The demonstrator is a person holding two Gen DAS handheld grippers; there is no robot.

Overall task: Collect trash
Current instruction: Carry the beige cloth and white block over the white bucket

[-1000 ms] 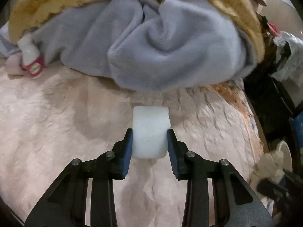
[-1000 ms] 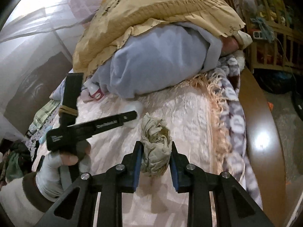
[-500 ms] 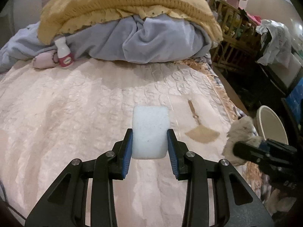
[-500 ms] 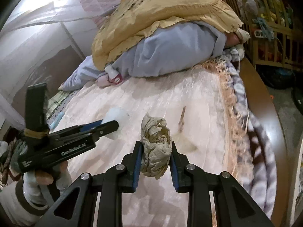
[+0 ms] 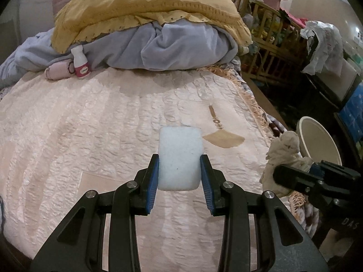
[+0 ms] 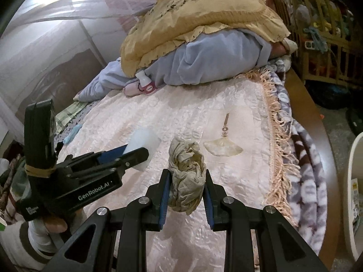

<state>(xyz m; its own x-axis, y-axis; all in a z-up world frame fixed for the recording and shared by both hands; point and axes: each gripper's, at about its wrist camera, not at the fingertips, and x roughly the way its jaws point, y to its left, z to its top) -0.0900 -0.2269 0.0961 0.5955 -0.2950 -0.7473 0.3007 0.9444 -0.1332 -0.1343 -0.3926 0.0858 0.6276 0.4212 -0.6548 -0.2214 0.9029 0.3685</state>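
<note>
My left gripper [image 5: 179, 170] is shut on a white foam block [image 5: 179, 156] and holds it above the pink bedspread [image 5: 90, 136]. My right gripper [image 6: 186, 189] is shut on a crumpled beige tissue wad [image 6: 186, 176], also held above the bed. The right gripper and its wad [image 5: 284, 154] show at the right of the left wrist view. The left gripper with its block [image 6: 143, 146] shows at the left of the right wrist view. A cream bin [image 5: 317, 140] stands on the floor right of the bed; its rim [image 6: 350, 181] shows in the right wrist view.
A pile of grey-blue and yellow blankets [image 5: 158, 27] lies at the far end of the bed. A small white bottle with a pink label [image 5: 79, 62] stands beside it. A wooden crib [image 5: 267, 45] and clutter stand at the right. The bed has a fringed edge [image 6: 279, 136].
Both grippers have drawn back from the blanket pile toward the near end of the bed, each keeping its item. The bin has come into view at the right.
</note>
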